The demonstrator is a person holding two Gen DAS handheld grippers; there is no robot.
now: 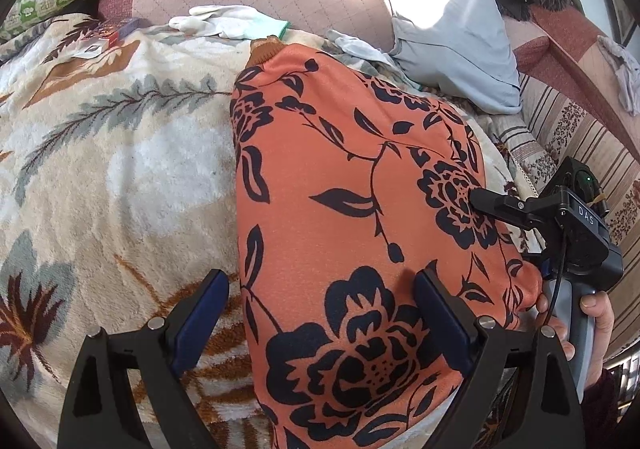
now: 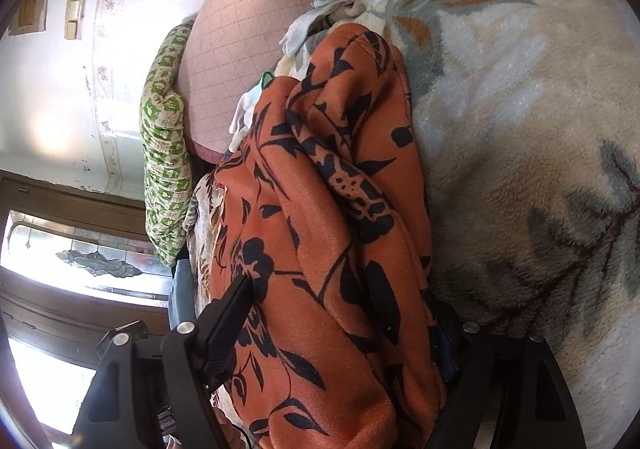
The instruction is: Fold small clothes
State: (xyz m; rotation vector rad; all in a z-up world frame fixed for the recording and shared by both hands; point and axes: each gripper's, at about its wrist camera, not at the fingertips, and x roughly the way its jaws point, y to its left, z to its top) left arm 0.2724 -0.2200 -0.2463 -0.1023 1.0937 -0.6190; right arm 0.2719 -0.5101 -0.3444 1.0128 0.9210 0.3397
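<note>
The orange flowered garment (image 1: pixel 360 189) lies on the fleece blanket (image 1: pixel 120 169), and its long axis runs away from the person toward the brown cuff (image 1: pixel 264 49). The left gripper (image 1: pixel 320 313) hovers over the near end with its fingers wide apart, and no cloth is pinched. The right gripper (image 2: pixel 344 329) comes in from the right edge; its fingers also stand wide apart around a bunched fold, one above it and one under it. In my judgement, the right gripper is better placed to take the fold.

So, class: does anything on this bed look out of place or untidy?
Yes. White gloves lie loose beyond the orange floral garment, and a small box sits on the blanket. The garment's right edge is bunched.
</note>
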